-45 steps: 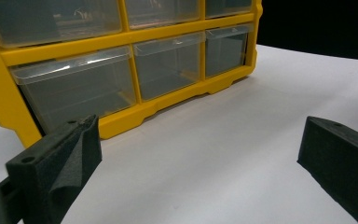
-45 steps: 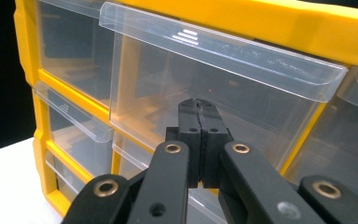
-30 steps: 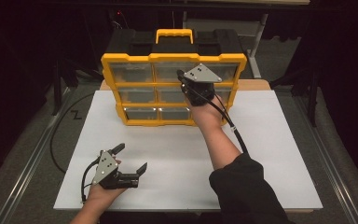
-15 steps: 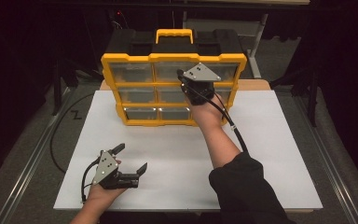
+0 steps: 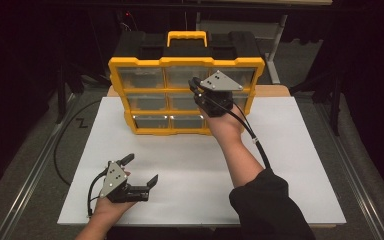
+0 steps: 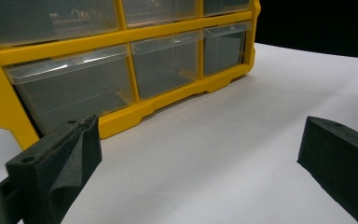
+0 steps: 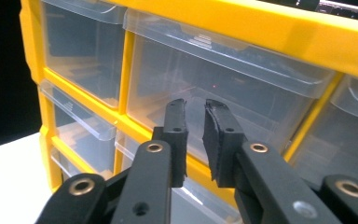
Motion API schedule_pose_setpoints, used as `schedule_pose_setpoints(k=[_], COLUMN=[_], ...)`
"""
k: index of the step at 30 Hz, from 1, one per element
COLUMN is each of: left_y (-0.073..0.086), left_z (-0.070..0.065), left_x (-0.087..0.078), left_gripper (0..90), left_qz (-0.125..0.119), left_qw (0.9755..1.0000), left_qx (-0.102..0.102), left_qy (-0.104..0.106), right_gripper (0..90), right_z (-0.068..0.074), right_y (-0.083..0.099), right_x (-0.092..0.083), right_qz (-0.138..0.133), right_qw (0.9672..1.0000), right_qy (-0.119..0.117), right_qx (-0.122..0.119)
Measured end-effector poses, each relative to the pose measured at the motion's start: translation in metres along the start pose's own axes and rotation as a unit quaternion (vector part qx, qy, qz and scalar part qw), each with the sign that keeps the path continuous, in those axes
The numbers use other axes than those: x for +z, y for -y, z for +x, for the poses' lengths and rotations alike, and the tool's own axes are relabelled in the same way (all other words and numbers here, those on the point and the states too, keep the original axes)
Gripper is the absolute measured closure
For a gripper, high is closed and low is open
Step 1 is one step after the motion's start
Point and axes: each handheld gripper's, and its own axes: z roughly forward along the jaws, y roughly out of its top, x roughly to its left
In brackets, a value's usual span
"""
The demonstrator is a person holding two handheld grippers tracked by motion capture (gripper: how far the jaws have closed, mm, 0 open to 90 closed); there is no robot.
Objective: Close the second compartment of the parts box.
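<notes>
Holding my right hand-held gripper (image 7: 193, 109) level at the front of the yellow drawer cabinet (image 5: 186, 63), I have its jaws nearly together with a narrow gap between the pads, and they have just been opening slightly; nothing sits between them. The tips stand just in front of a clear drawer (image 7: 223, 88) in the cabinet's right-hand column, just under its top lip. The likely step is pulling this drawer out. To do it well, I judge that I should open the jaws a little more, raise the tips to the lip, close on that lip at its middle, and draw straight back along the drawer's own line, without twisting, so it does not bind in the frame. The cabinet stands upright at the far edge of the white tabletop (image 5: 190, 165). My left hand-held gripper (image 5: 139, 172) rests on the near left of the tabletop, jaws wide apart and empty; bracing the cabinet with it may stop sliding.
</notes>
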Motion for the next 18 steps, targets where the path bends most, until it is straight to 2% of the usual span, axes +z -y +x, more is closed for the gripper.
schedule_pose_setpoints(k=[10,13,18], left_y=[0.000,0.001,0.001], left_z=[-0.001,-0.001,-0.001], left_x=[0.001,0.001,0.001], left_gripper=[0.1,0.1,0.1], left_qz=[0.002,0.003,0.006], left_qw=[1.0000,1.0000,1.0000], left_qx=[0.003,0.004,0.006], left_qy=[0.000,-0.001,-0.002], right_gripper=[68.2,67.5,60.4], right_z=[-0.001,-0.002,-0.003], right_y=[0.008,0.014,0.028], right_x=[-0.020,-0.027,-0.037], right_qz=[0.006,0.007,0.017], right_qw=[0.9996,0.9994,0.9987], right_qy=[-0.025,-0.031,-0.042], right_qx=[0.009,0.009,0.022])
